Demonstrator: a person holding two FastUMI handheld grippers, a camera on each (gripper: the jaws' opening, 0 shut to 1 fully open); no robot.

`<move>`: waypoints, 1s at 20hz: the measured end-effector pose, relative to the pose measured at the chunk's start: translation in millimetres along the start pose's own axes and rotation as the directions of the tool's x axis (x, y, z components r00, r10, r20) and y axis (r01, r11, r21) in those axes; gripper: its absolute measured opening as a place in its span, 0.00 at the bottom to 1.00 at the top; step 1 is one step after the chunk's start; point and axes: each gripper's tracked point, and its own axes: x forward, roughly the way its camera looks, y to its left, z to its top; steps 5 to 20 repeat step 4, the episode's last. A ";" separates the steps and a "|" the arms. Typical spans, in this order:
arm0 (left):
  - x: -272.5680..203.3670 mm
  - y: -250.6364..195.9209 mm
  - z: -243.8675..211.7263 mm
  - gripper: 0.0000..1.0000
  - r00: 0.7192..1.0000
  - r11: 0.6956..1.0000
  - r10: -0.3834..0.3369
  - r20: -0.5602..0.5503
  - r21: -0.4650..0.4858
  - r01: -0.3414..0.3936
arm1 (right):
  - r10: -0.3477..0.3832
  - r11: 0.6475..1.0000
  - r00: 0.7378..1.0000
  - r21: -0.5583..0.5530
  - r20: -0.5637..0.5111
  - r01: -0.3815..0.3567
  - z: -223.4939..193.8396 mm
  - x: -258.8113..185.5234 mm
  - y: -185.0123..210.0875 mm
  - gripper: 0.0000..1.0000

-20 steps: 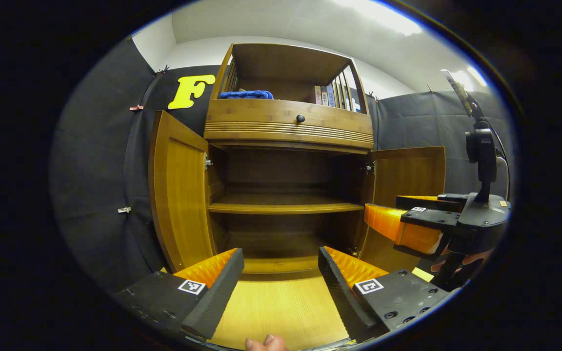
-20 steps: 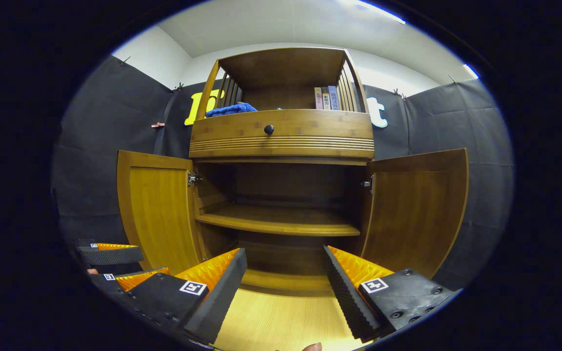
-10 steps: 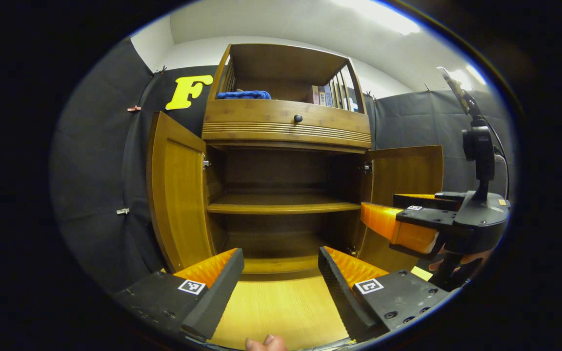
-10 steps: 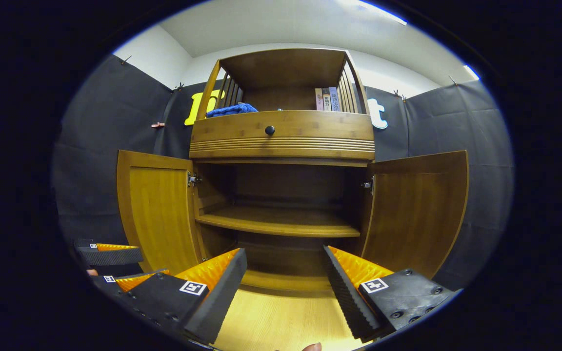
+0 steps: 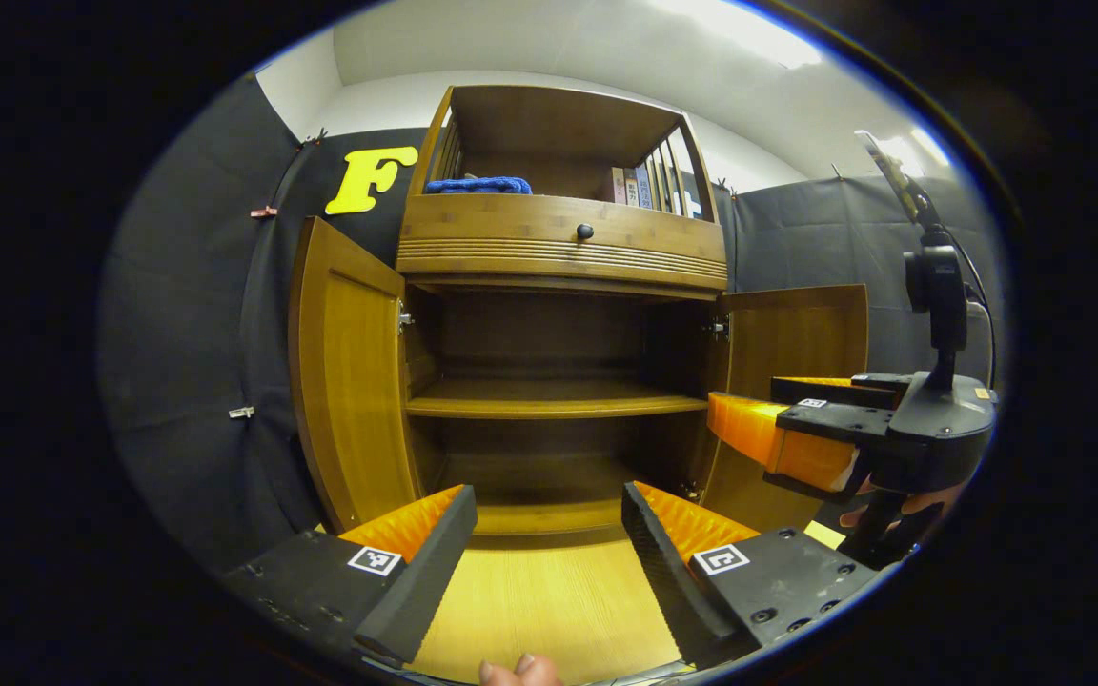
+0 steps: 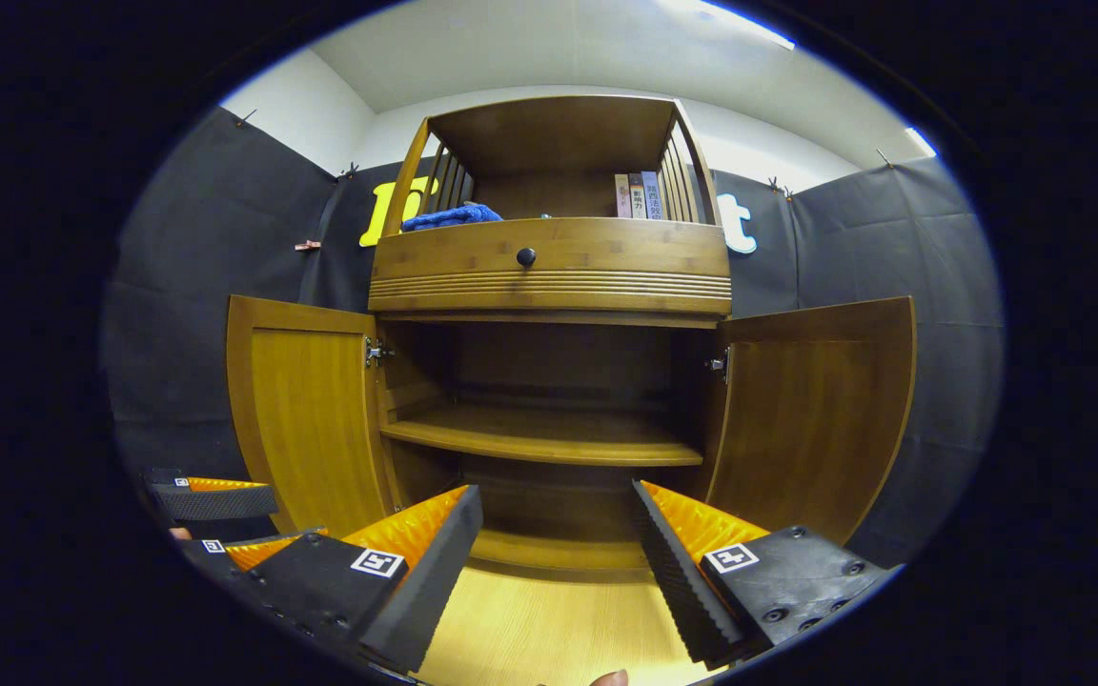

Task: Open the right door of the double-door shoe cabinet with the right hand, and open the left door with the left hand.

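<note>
Booth floor: wood, bare before shoe cabinet [image 6: 549, 276].
Doors: left door [image 6: 306, 410], right door [image 6: 811, 410] swung wide.
Claws: left gripper [image 5: 549, 534], right gripper [image 6: 557, 534] released, empty.
Risk: withdrawing carelessly could knock a door shut.

The brown double-door shoe cabinet [image 6: 549, 276] is wood with a smooth, slightly glossy varnish, and its two open wooden doors [image 6: 306, 419] show fine straight grain. Small shiny metal hinges [image 6: 376, 353] sit at the door edges. A blue cloth [image 6: 449, 216], soft and matt, lies on the upper shelf, and the pale wood-grain floor [image 6: 549, 629] looks smooth.
</note>
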 end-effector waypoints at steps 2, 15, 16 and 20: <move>-0.2 -0.8 -0.2 0.96 1.000 1.000 -0.002 -0.001 0.000 0.002 | -0.002 1.000 1.000 0.003 -0.001 0.002 -0.9 -0.1 -0.5 0.98; 0.0 -1.9 1.3 0.94 1.000 1.000 -0.005 0.005 0.003 0.005 | -0.006 1.000 1.000 0.000 0.000 0.006 -1.2 -1.3 -2.1 0.98; 0.0 -1.9 1.3 0.94 1.000 1.000 -0.005 0.005 0.003 0.005 | -0.006 1.000 1.000 0.000 0.000 0.006 -1.2 -1.3 -2.1 0.98; 0.0 -1.9 1.3 0.94 1.000 1.000 -0.005 0.005 0.003 0.005 | -0.006 1.000 1.000 0.000 0.000 0.006 -1.2 -1.3 -2.1 0.98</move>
